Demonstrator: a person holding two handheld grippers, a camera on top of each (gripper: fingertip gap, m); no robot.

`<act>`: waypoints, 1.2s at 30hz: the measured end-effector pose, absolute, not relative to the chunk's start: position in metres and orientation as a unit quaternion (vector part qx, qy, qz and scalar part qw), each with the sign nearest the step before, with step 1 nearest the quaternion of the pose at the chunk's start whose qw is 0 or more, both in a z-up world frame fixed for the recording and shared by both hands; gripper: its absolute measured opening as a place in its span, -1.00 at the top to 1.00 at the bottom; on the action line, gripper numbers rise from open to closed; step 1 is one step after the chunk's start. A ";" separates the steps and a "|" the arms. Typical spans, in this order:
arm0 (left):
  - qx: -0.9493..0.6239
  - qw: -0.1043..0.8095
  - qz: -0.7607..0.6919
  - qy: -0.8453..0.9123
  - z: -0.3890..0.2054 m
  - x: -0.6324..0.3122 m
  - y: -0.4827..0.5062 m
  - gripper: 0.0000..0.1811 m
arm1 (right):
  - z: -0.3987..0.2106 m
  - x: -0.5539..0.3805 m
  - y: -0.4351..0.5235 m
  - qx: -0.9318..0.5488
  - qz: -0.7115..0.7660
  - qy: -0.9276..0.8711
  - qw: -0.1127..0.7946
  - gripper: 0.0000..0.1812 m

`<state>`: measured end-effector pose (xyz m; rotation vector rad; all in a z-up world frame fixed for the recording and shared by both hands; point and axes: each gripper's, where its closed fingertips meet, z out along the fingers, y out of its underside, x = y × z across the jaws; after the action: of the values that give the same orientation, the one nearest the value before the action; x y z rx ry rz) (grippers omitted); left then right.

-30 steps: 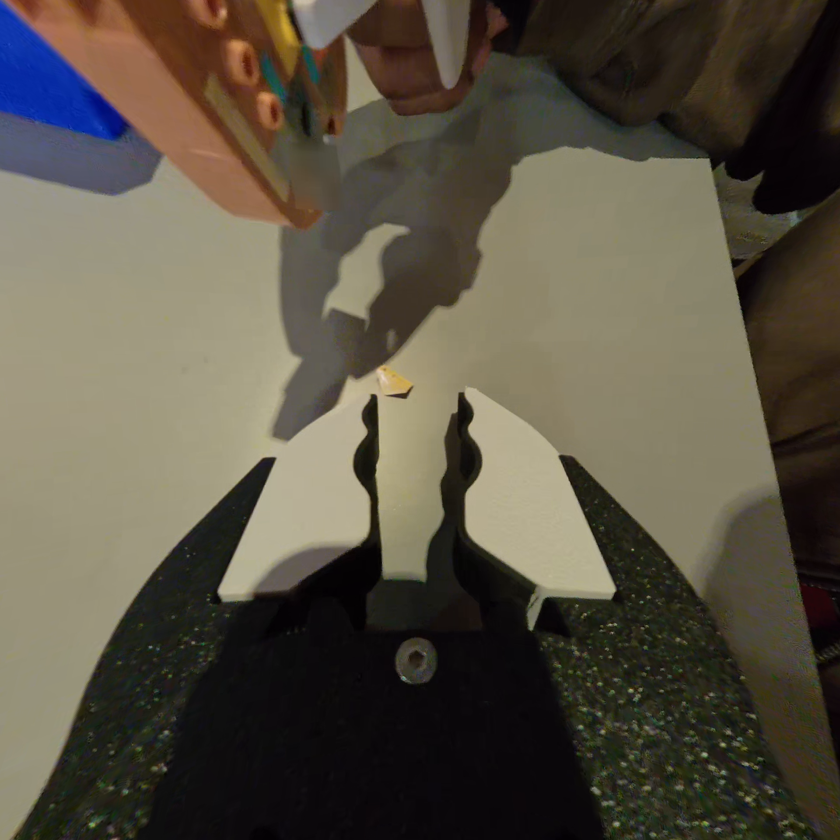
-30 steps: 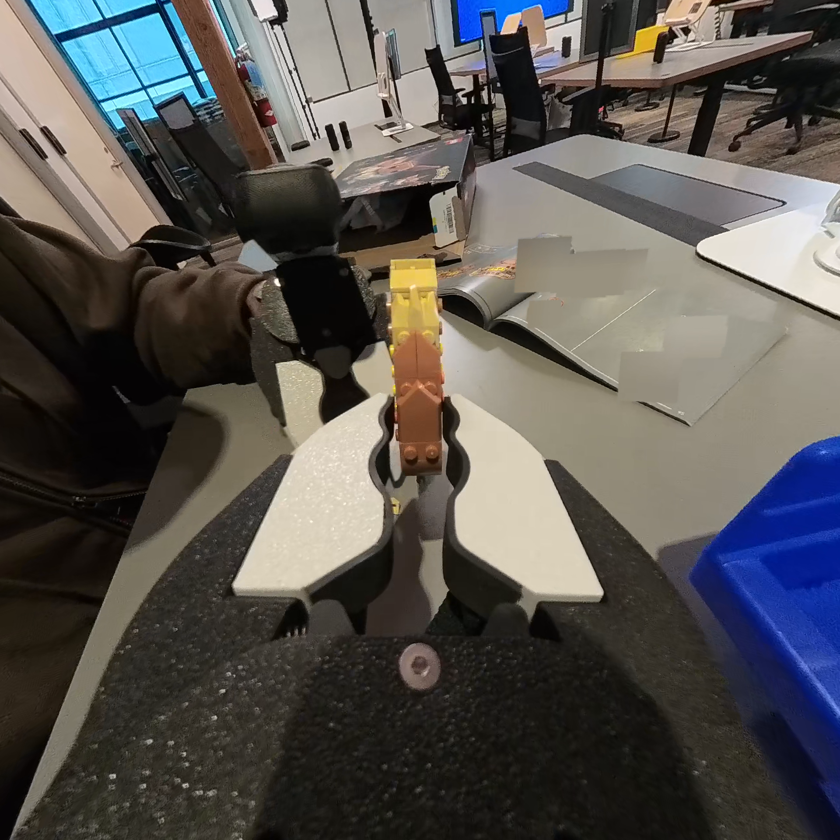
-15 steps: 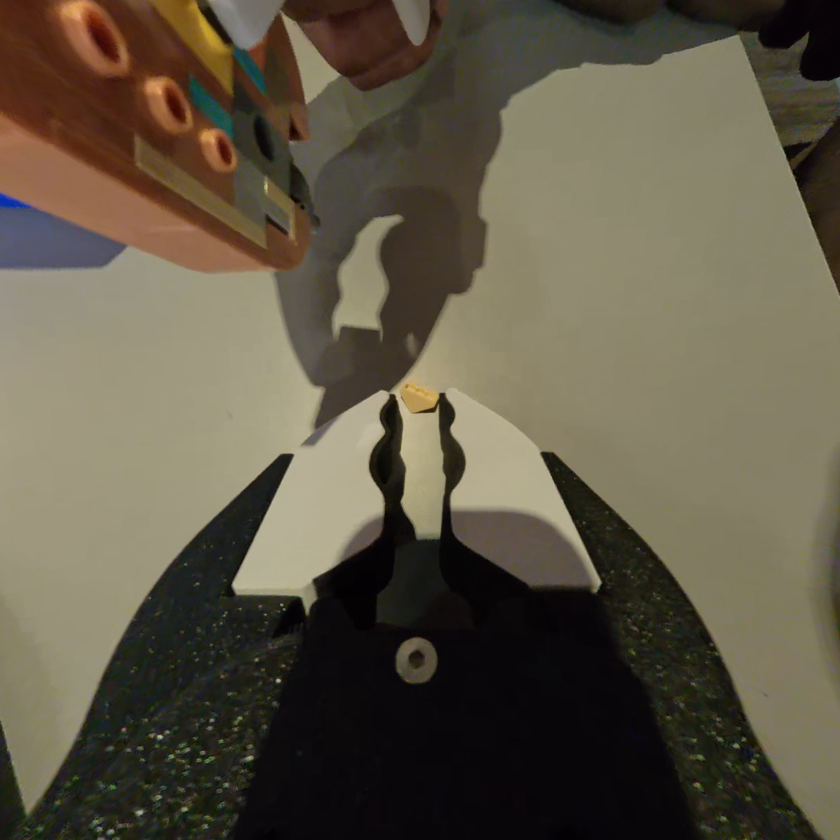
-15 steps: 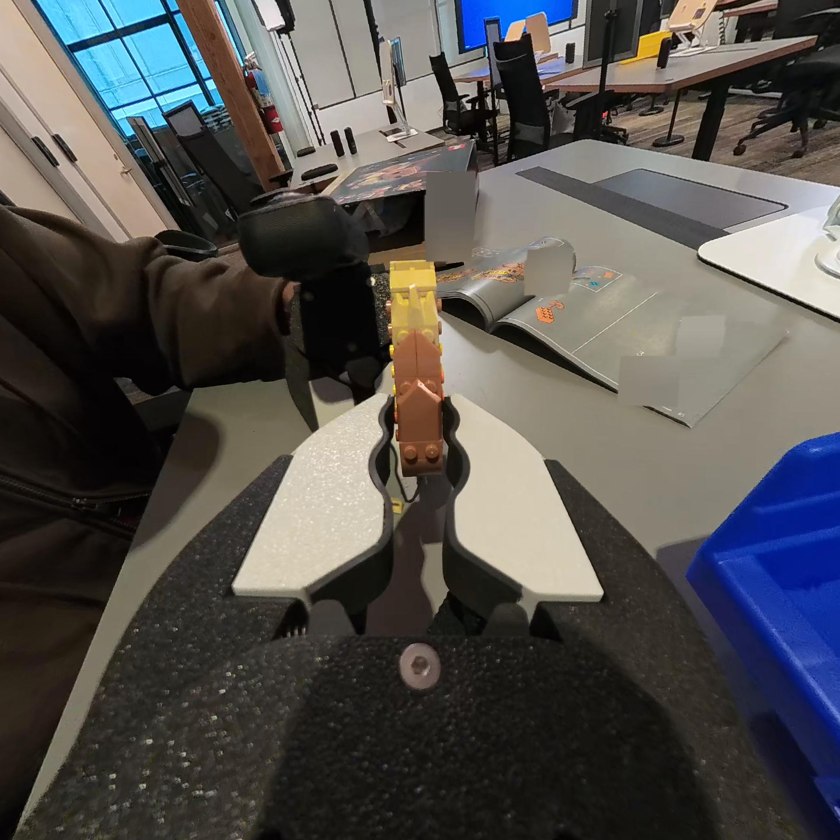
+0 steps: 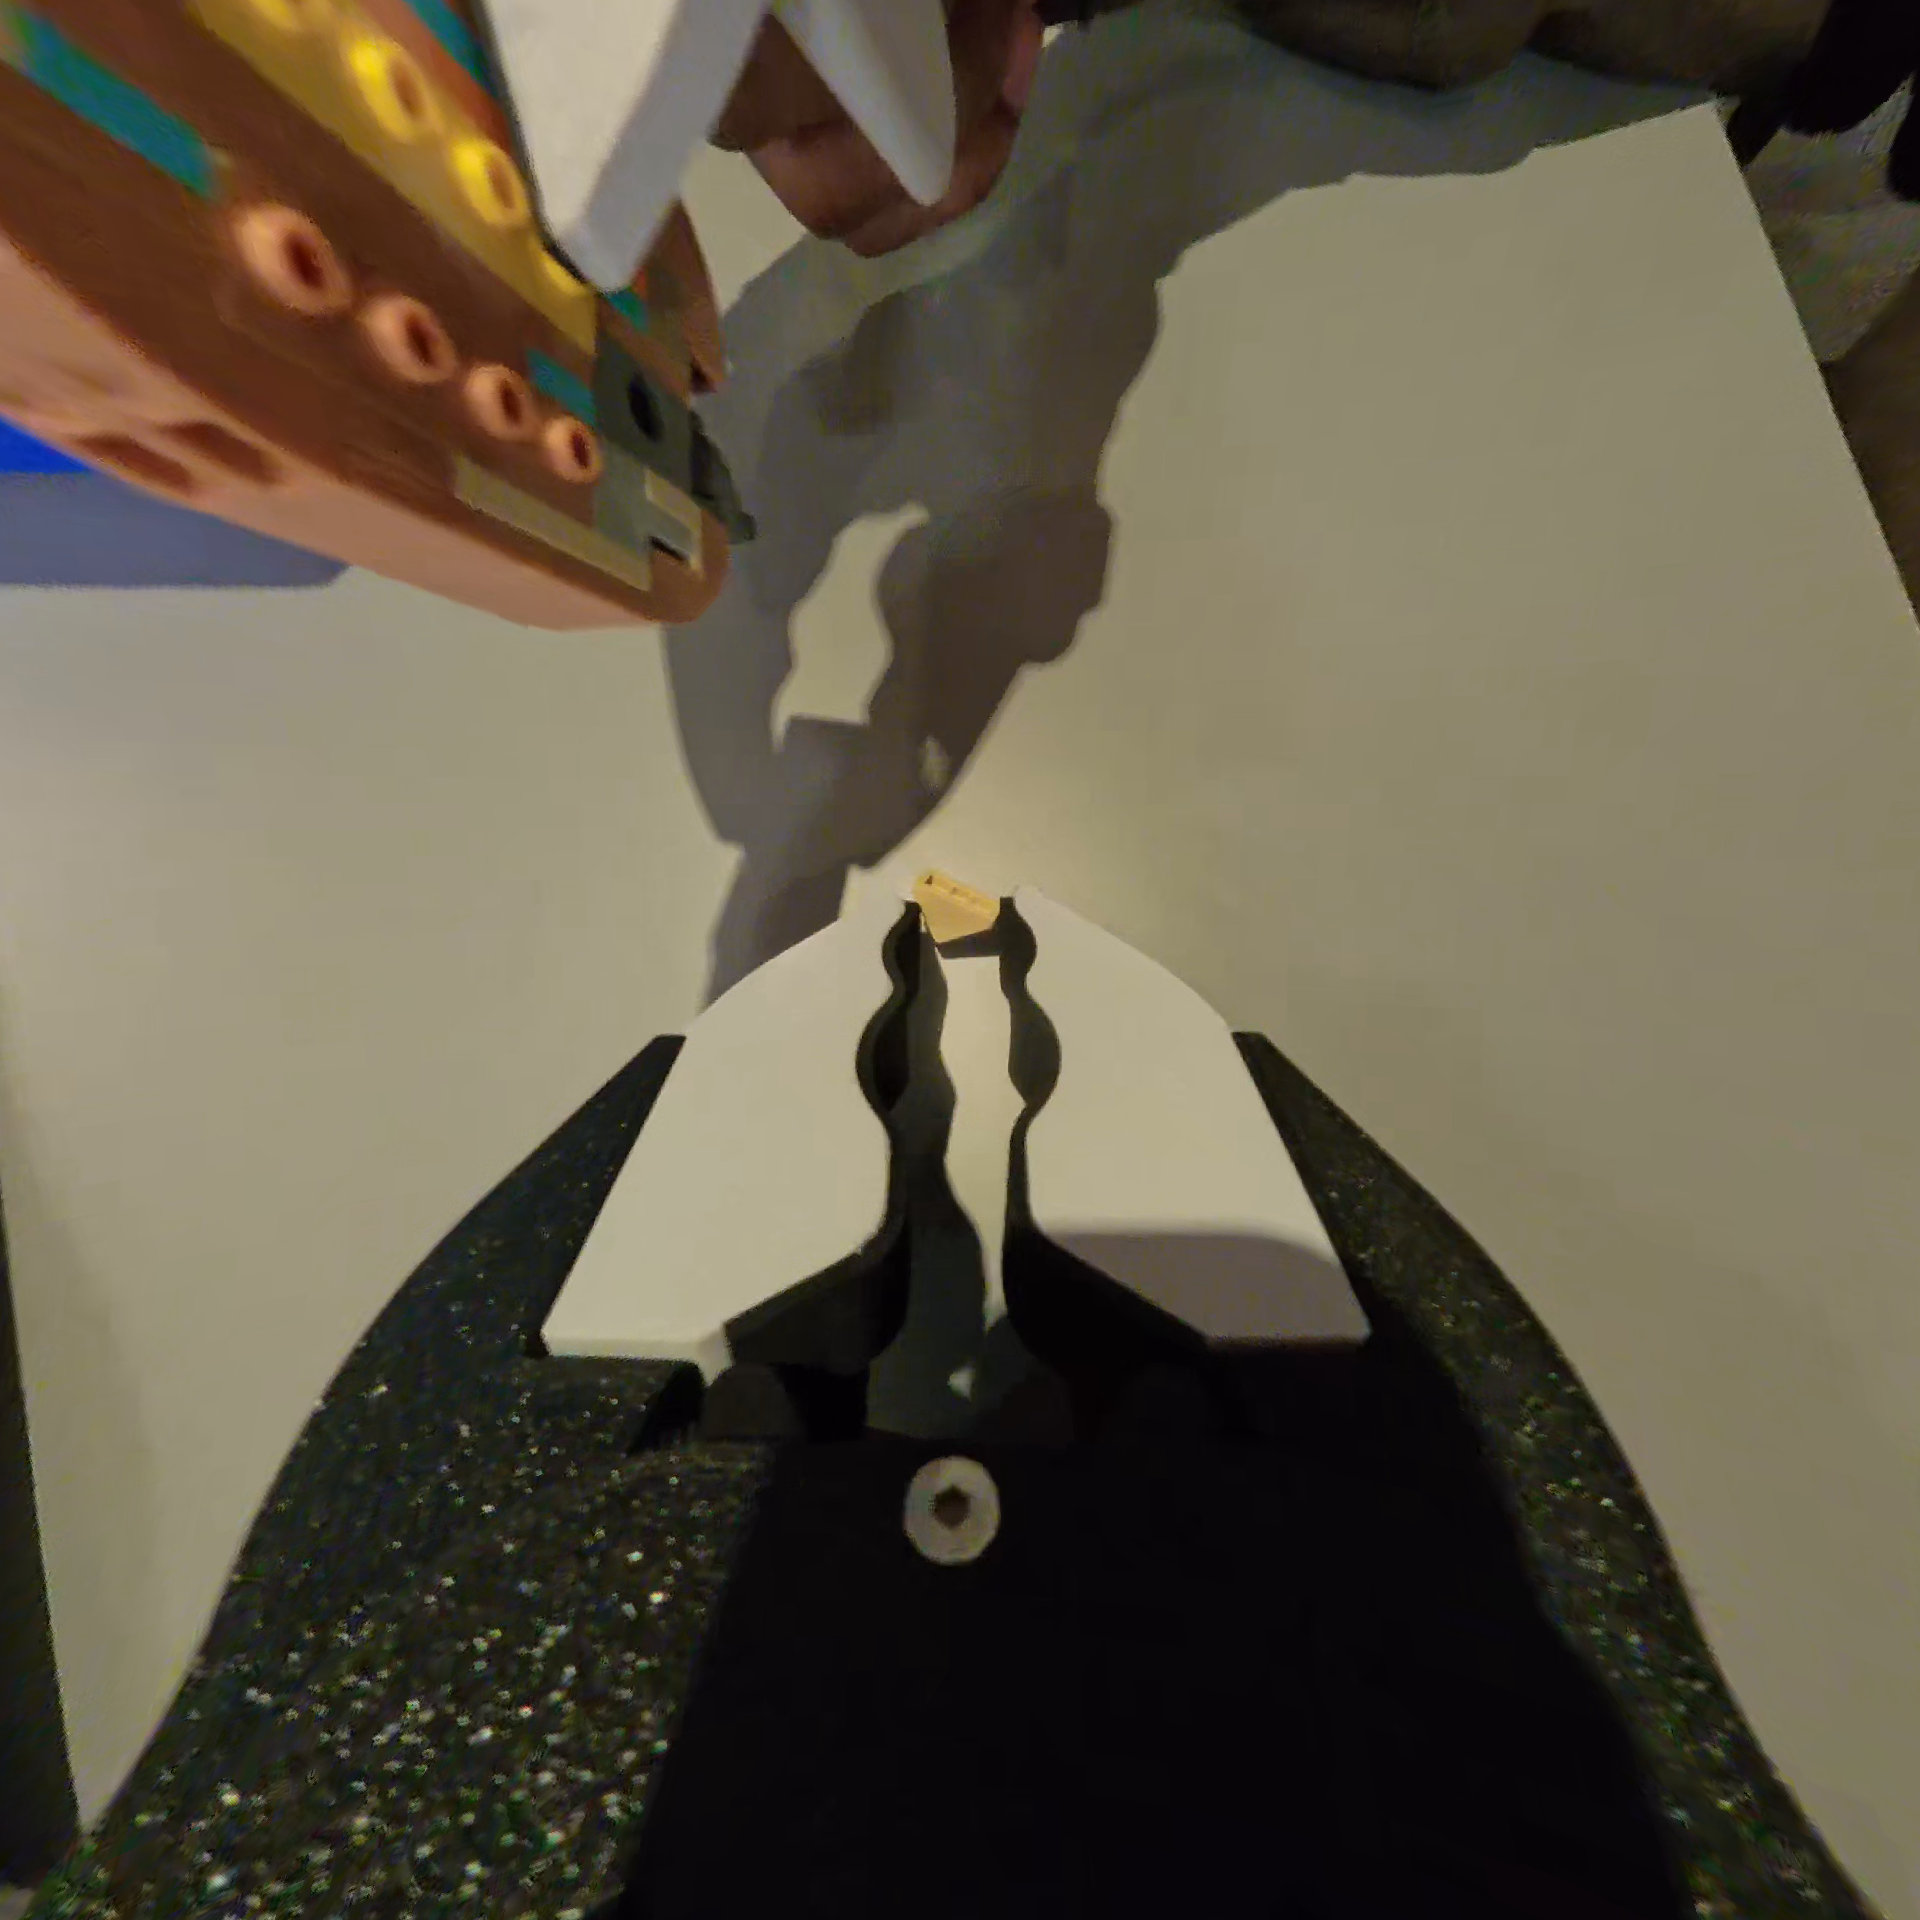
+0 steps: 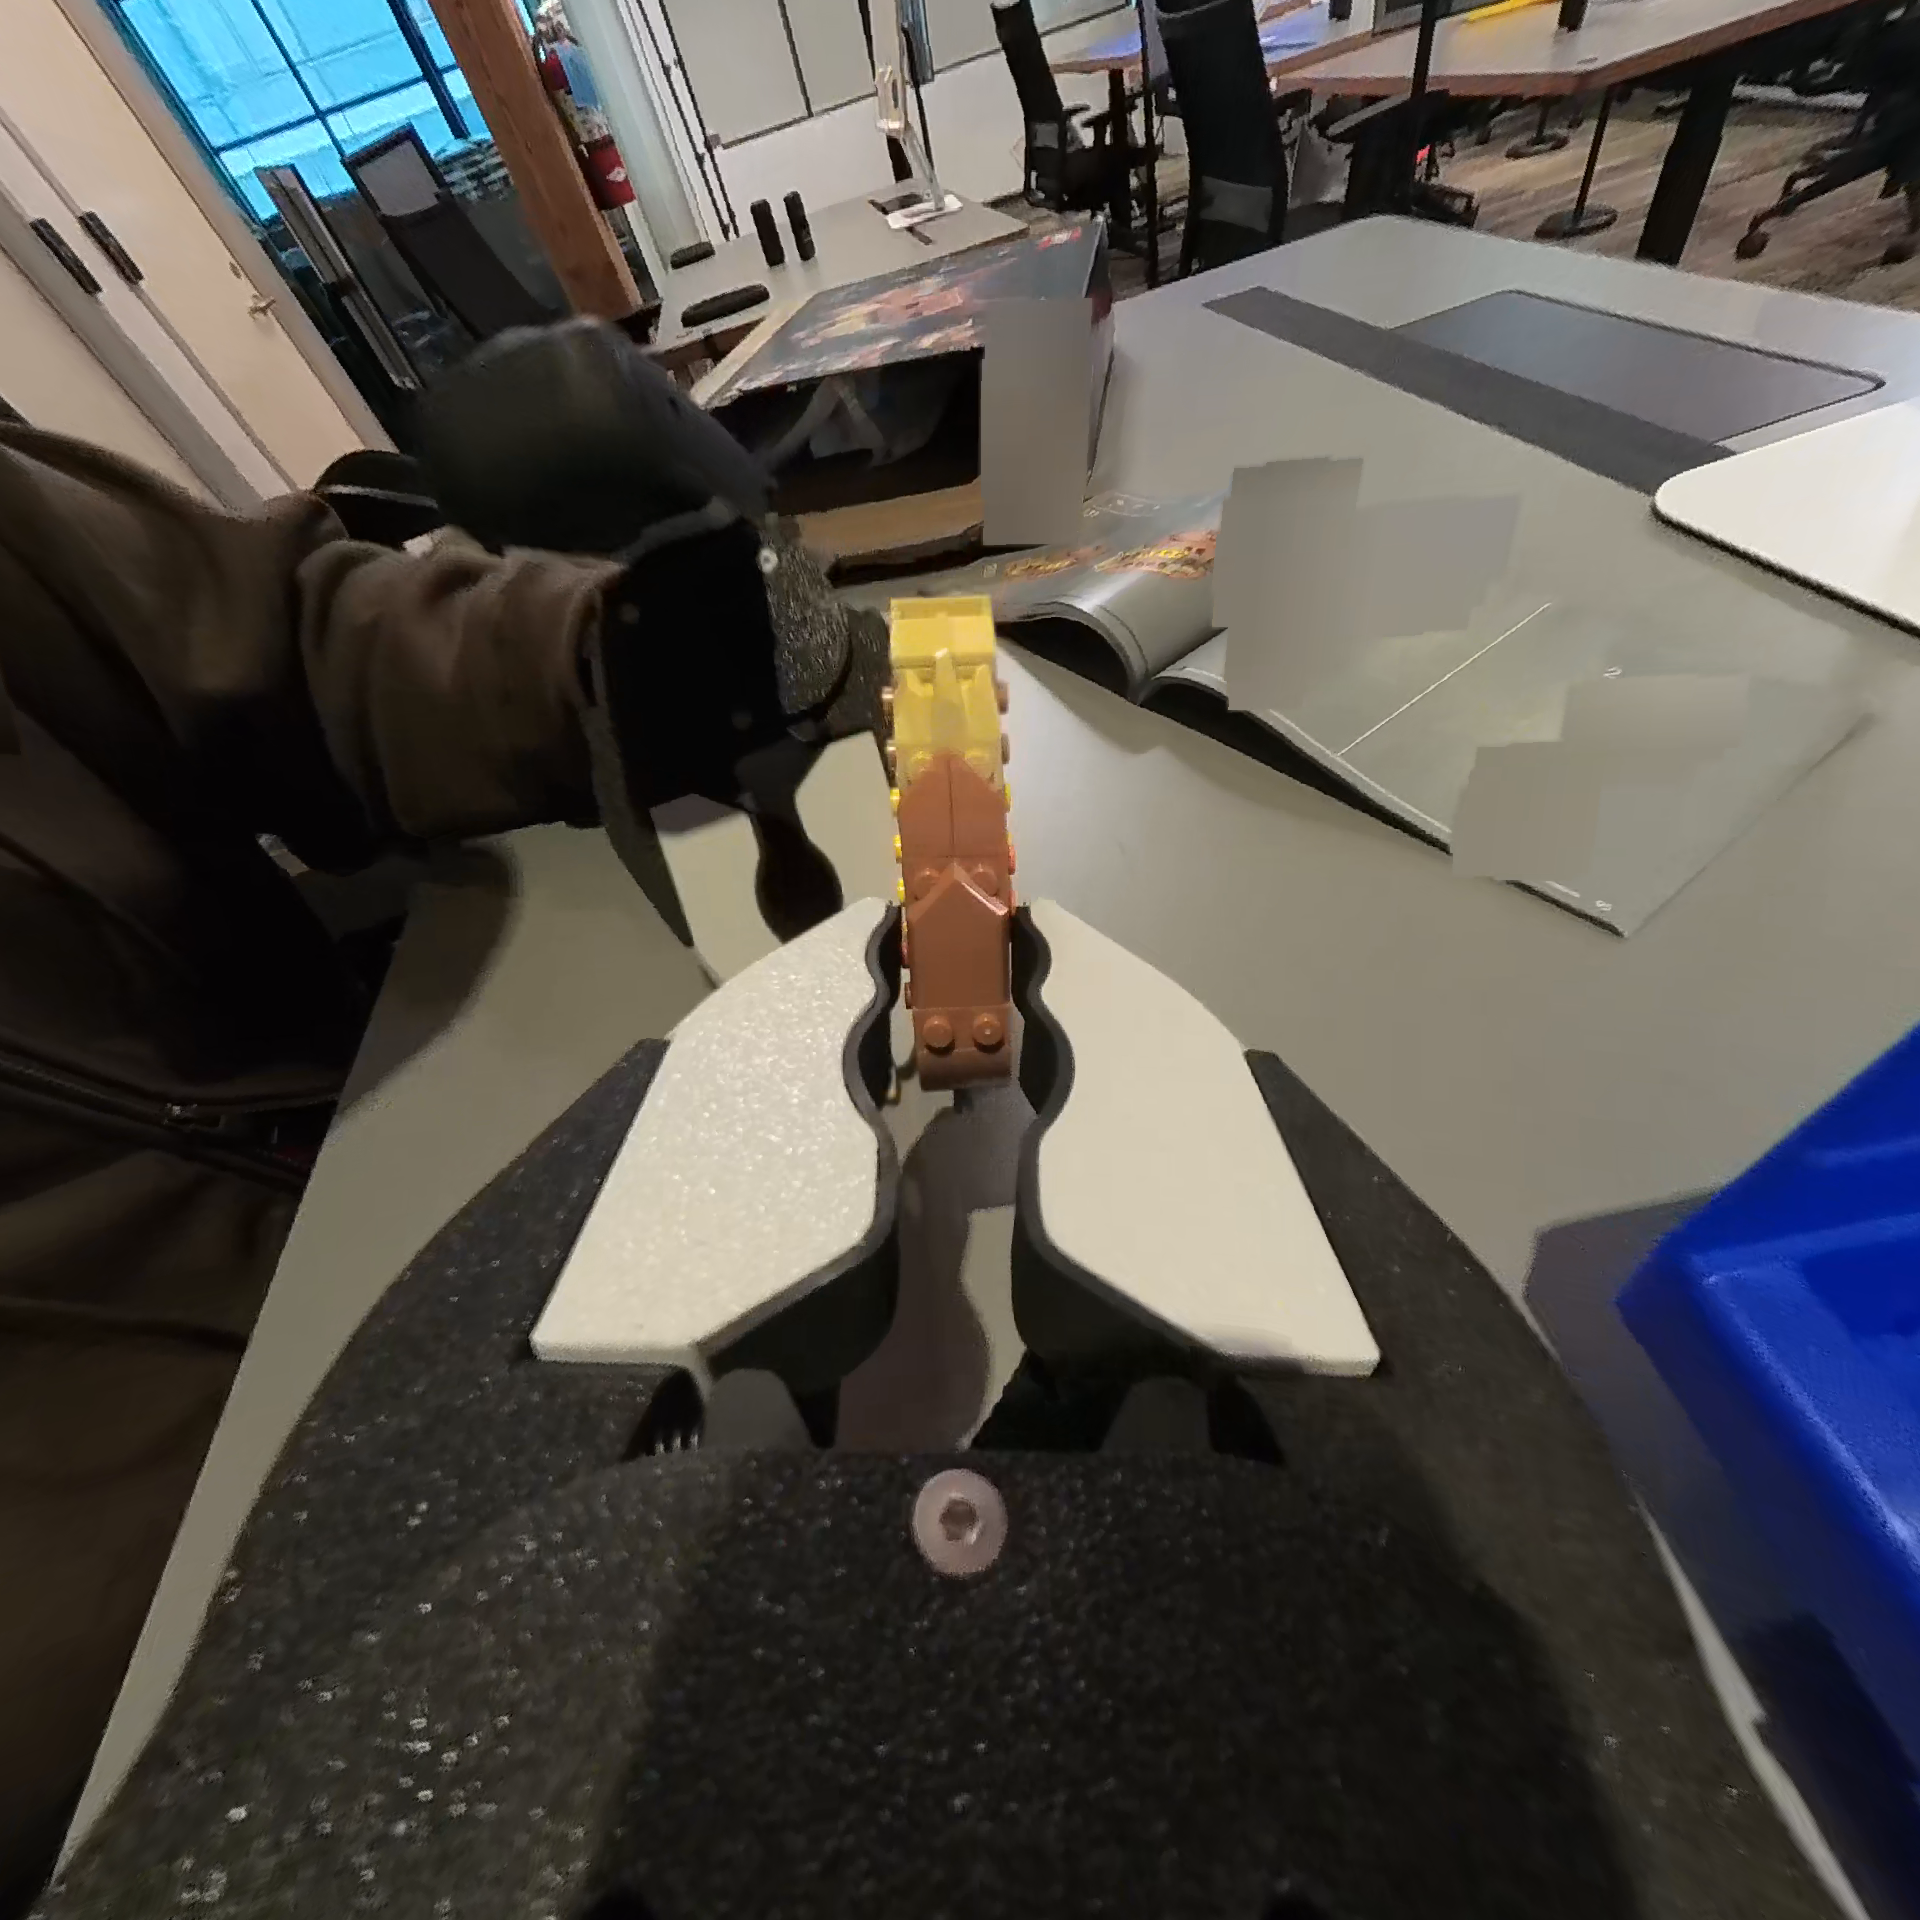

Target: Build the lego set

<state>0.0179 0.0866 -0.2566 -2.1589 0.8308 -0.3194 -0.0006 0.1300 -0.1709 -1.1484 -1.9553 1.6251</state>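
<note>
A small tan lego piece (image 5: 951,906) lies on the pale table (image 5: 1403,727), pinched between the fingertips of my left gripper (image 5: 961,916), which points down at the table. My right gripper (image 6: 956,935) is shut on a brown and yellow lego build (image 6: 951,821) and holds it upright above the grey table (image 6: 1299,987). The same build (image 5: 343,343) fills the upper left of the left wrist view, with the right gripper's white fingers (image 5: 644,135) on it. The left gripper (image 6: 727,914) shows left of the build in the right wrist view, blurred.
A blue bin (image 6: 1787,1351) stands at the right; it also shows in the left wrist view (image 5: 31,457). An open instruction booklet (image 6: 1351,707) and a dark set box (image 6: 894,416) lie farther back. A person's dark sleeve (image 6: 260,675) is at the left. There is about 10 cm between the tips of the two grippers.
My left gripper moved forward onto the tan piece and its jaws narrowed around it. The build held by the right gripper came closer over the left gripper.
</note>
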 end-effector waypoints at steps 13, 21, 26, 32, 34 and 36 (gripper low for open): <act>-0.859 0.414 -0.129 0.272 -0.249 -0.014 0.069 0.84 | -0.203 0.005 0.120 -0.421 0.479 -0.756 0.148 0.78; -0.862 0.415 -0.128 0.262 -0.249 -0.020 0.066 0.85 | -0.226 0.011 0.126 -0.445 0.395 -0.794 0.121 0.78; -0.861 0.421 -0.131 0.252 -0.247 -0.024 0.063 0.85 | -0.233 0.012 0.131 -0.459 0.350 -0.810 0.103 0.78; -0.863 0.428 -0.131 0.235 -0.244 -0.034 0.059 0.85 | -0.236 0.012 0.134 -0.454 0.264 -0.845 0.098 0.78; -0.863 0.429 -0.128 0.232 -0.244 -0.037 0.057 0.85 | -0.237 0.011 0.133 -0.446 0.233 -0.859 0.095 0.78; -0.864 0.430 -0.124 0.231 -0.243 -0.039 0.056 0.85 | -0.238 0.010 0.131 -0.434 0.198 -0.874 0.090 0.78</act>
<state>-0.0393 0.0560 -0.2428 -2.1550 0.5770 -0.3089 0.0103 0.1311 -0.2385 -1.2895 -2.5993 0.5876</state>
